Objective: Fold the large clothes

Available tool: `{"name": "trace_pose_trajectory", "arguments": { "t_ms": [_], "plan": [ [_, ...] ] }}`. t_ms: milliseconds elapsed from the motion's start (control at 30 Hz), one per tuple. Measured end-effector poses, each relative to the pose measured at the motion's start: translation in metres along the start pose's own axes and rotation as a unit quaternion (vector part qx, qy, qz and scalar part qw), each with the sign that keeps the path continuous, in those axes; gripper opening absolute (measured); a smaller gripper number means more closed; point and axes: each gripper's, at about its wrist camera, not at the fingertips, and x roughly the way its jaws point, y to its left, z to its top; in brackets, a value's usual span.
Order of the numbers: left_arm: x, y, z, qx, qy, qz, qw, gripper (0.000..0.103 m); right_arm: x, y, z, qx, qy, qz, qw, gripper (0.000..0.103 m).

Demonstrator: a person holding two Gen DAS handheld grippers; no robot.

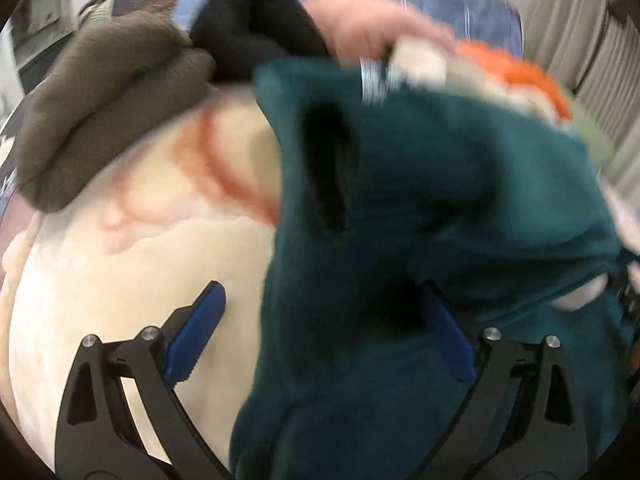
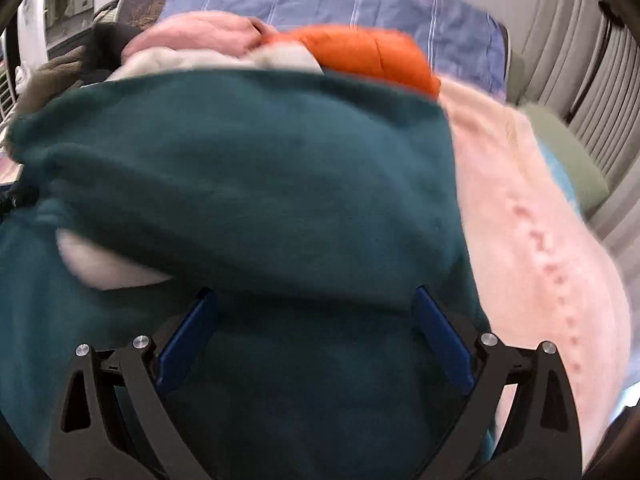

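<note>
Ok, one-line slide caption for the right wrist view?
Open right gripper over teal garment, with orange and pink clothes piled behind.

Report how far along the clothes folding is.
Done: nothing looks folded. The pile behind, including the orange garment and brown garment, is still rumpled. In hand: the teal garment lies bunched across both open grippers, left and right. Left: spreading it out, folding it, then the pile.

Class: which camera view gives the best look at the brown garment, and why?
The left wrist view: the brown garment lies large and unobstructed at upper left on the cream blanket. The right wrist view shows only a brown sliver behind the teal garment.
</note>
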Motion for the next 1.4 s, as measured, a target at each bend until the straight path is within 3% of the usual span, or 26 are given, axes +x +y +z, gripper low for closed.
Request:
{"name": "trace_pose_trajectory", "arguments": {
  "t_ms": [67,167,233,300,400,433,533,633,800,900,1067,1133,1167,1200,1233,1300,1400],
  "plan": [
    [-0.03,0.004,-0.006,0.007,-0.024,-0.041,0.9989,0.097,-0.026,-0.004,-0.003,0.01,-0.025,0.047,0.999,0.098],
    [-0.057,0.012,-0.029,0.034,-0.018,-0.067,0.997,0.098,-0.056,-0.025,-0.015,0.026,-0.056,0.005,0.998,0.098],
    [-0.064,0.017,-0.048,0.054,-0.003,-0.083,0.9951,0.098,-0.066,-0.056,-0.029,0.079,-0.064,0.001,0.995,0.098],
    [-0.066,0.02,-0.068,0.073,0.013,-0.085,0.9936,0.098,-0.07,-0.092,-0.052,0.152,-0.055,0.017,0.987,0.085],
    [-0.064,0.023,-0.1,0.092,0.046,-0.087,0.9909,0.098,-0.068,-0.117,-0.086,0.207,-0.026,0.061,0.976,0.066],
    [-0.064,0.023,-0.108,0.096,0.049,-0.094,0.9897,0.098,-0.068,-0.121,-0.103,0.218,-0.015,0.08,0.972,0.064],
    [-0.075,0.024,-0.128,0.096,0.038,-0.124,0.9869,0.098,-0.07,-0.117,-0.134,0.224,0.001,0.114,0.968,0.063],
    [-0.081,0.024,-0.142,0.087,0.034,-0.15,0.9844,0.098,-0.079,-0.108,-0.159,0.22,-0.012,0.132,0.966,0.063],
    [-0.1,0.019,-0.165,0.068,0.022,-0.176,0.9817,0.097,-0.102,-0.096,-0.185,0.213,-0.023,0.192,0.958,0.061],
    [-0.114,0.017,-0.184,0.057,0.016,-0.194,0.9791,0.096,-0.109,-0.095,-0.196,0.209,-0.02,0.2,0.957,0.058],
    [-0.131,0.02,-0.207,0.043,-0.002,-0.217,0.9753,0.096,-0.121,-0.102,-0.214,0.229,-0.036,0.236,0.944,0.055],
    [-0.132,0.023,-0.204,0.025,-0.009,-0.208,0.9778,0.079,-0.118,-0.105,-0.211,0.239,-0.039,0.241,0.94,0.041],
    [-0.131,0.022,-0.2,0.015,-0.014,-0.186,0.9824,0.033,-0.117,-0.105,-0.209,0.245,-0.043,0.242,0.938,0.021],
    [-0.134,0.021,-0.193,-0.003,-0.021,-0.165,0.986,0.023,-0.119,-0.105,-0.206,0.247,-0.051,0.242,0.937,0.02],
    [-0.138,0.018,-0.191,-0.006,-0.031,-0.162,0.9862,0.021,-0.126,-0.106,-0.203,0.252,-0.071,0.244,0.934,0.019],
    [-0.164,-0.003,-0.18,0.036,-0.078,-0.134,0.9873,0.02,-0.138,-0.105,-0.196,0.256,-0.1,0.244,0.93,0.018],
    [-0.191,-0.016,-0.159,0.063,-0.116,-0.135,0.982,0.02,-0.161,-0.109,-0.179,0.273,-0.14,0.258,0.916,0.018]
  ]
}}
